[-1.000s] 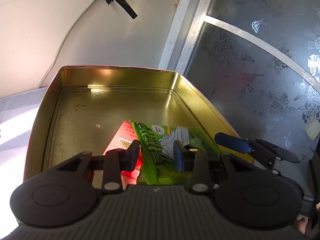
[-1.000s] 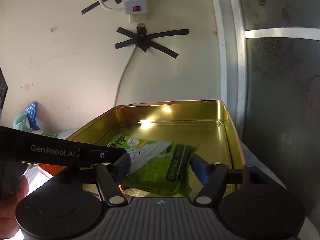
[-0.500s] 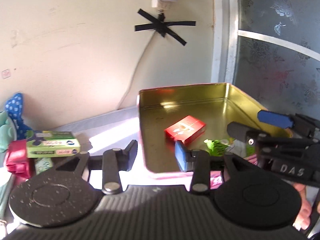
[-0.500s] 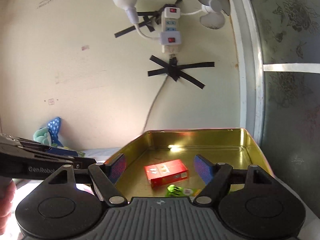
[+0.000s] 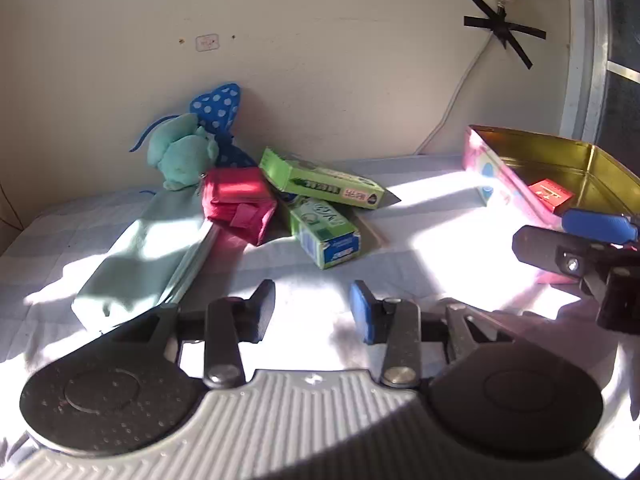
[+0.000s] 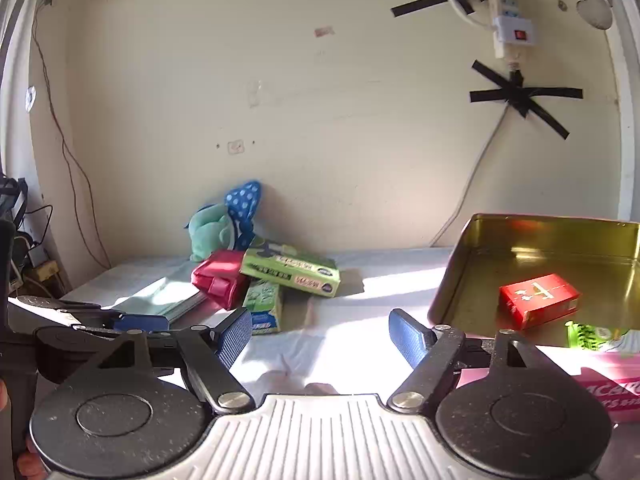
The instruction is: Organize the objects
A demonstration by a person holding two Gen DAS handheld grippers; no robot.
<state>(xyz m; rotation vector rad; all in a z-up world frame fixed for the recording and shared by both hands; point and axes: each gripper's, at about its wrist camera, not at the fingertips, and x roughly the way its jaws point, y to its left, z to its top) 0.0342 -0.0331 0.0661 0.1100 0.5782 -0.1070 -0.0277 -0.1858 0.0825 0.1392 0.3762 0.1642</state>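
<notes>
Both tools hang empty: the left gripper (image 5: 312, 312) has its jaws a little apart on nothing, the right gripper (image 6: 320, 336) gapes wider. The gold tin (image 6: 560, 236) at the bed's right edge holds the red box (image 6: 538, 300) — already sorted. The green box (image 5: 320, 180) waits against the wall — likely next.
</notes>
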